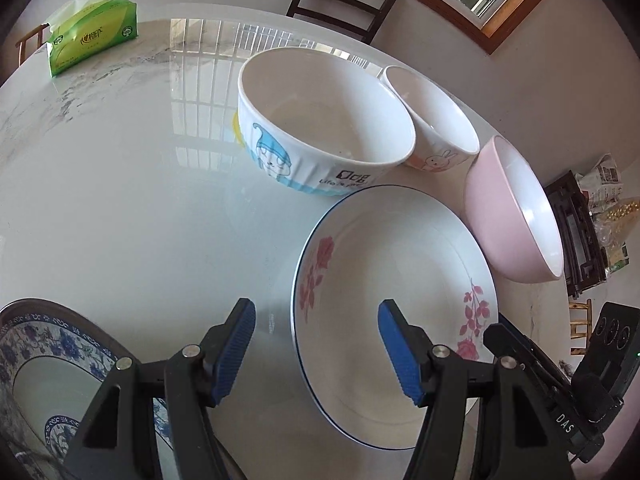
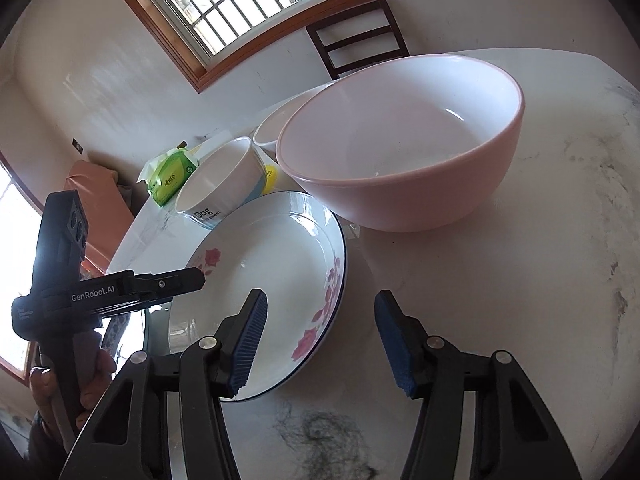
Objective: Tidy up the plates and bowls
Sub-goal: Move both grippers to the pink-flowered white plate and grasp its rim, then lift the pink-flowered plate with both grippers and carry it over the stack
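Nothing stacked yet, by the look of it: every dish standing alone on the table [image 1: 120, 200]. Rose plate [image 1: 396, 304] taken as landmark. Just behind it, the cartoon bowl [image 1: 320, 128]; beside that, farther back, the rabbit bowl [image 1: 432, 120]. To the plate's right, close against its rim, the pink bowl [image 2: 400, 148], empty and upright. To the plate's left, well apart, a blue plate [image 1: 44, 364], partly cut off at the edge of the left wrist view. Tissue pack [image 1: 92, 32] far beyond, not part of the job.

Left gripper [image 1: 316, 352] hovering over the rose plate's left rim, jaws apart, one pad either side of the rim, nothing pinched. Right gripper [image 2: 320, 344] poised at the plate's right rim, jaws likewise apart, straddling the edge without pressing.

Judged stage: the very start, both tools closing in on the rose plate. Left to do: gathering plate with plate, nesting the three bowls.
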The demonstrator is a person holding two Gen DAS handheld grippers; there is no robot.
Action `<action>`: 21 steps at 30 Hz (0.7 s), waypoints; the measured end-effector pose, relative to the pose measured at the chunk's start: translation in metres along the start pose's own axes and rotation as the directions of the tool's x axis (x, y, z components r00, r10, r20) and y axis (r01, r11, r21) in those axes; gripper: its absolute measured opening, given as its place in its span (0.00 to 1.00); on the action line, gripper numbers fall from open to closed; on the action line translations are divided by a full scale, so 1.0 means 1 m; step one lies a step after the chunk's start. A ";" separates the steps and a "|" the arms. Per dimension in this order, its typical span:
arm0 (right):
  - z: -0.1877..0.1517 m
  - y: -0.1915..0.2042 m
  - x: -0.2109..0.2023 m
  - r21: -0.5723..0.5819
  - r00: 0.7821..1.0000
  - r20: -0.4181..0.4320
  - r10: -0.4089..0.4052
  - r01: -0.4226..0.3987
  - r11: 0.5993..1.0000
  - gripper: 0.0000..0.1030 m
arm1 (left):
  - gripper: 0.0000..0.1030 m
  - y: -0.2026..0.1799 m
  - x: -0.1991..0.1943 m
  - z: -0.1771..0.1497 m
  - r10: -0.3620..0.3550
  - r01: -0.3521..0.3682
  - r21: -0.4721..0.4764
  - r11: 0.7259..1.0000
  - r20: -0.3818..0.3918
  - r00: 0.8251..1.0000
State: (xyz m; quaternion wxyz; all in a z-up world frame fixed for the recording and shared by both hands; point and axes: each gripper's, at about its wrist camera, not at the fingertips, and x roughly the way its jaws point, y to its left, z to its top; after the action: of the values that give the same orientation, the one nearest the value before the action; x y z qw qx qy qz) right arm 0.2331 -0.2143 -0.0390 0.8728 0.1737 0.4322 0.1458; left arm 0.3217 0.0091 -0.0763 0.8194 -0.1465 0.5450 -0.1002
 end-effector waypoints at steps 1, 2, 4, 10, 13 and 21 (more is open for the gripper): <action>0.000 -0.001 0.002 0.005 1.000 -0.003 0.003 -0.003 1.000 0.52 | 0.63 -0.003 0.001 0.001 0.008 -0.008 0.006 1.000 0.002 1.000; 0.001 -0.001 0.004 0.008 1.000 -0.007 0.004 -0.004 1.000 0.52 | 0.63 -0.002 0.001 0.000 0.011 -0.011 0.010 1.000 0.000 1.000; 0.001 -0.002 0.008 0.010 1.000 -0.013 0.001 0.000 1.000 0.51 | 0.52 -0.011 0.004 0.000 0.047 -0.047 0.029 0.998 -0.004 0.999; 0.002 0.000 0.022 -0.007 0.999 -0.053 -0.004 0.004 1.000 0.18 | 0.22 -0.017 0.008 -0.002 0.118 -0.119 0.034 0.992 0.004 0.993; 0.002 -0.002 0.021 -0.004 0.998 -0.056 -0.010 0.010 1.000 0.16 | 0.21 -0.024 0.005 -0.010 0.109 -0.109 0.043 0.993 0.003 0.994; -0.016 -0.014 -0.005 0.031 0.999 -0.038 -0.015 0.016 0.999 0.15 | 0.20 -0.039 -0.016 -0.047 0.063 -0.063 0.050 0.997 0.002 0.998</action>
State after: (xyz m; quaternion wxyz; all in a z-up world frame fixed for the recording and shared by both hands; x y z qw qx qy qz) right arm 0.2187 -0.2264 -0.0508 0.8627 0.1810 0.4524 0.1355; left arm 0.2721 -0.0288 -0.0661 0.8257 -0.1089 0.5465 -0.0879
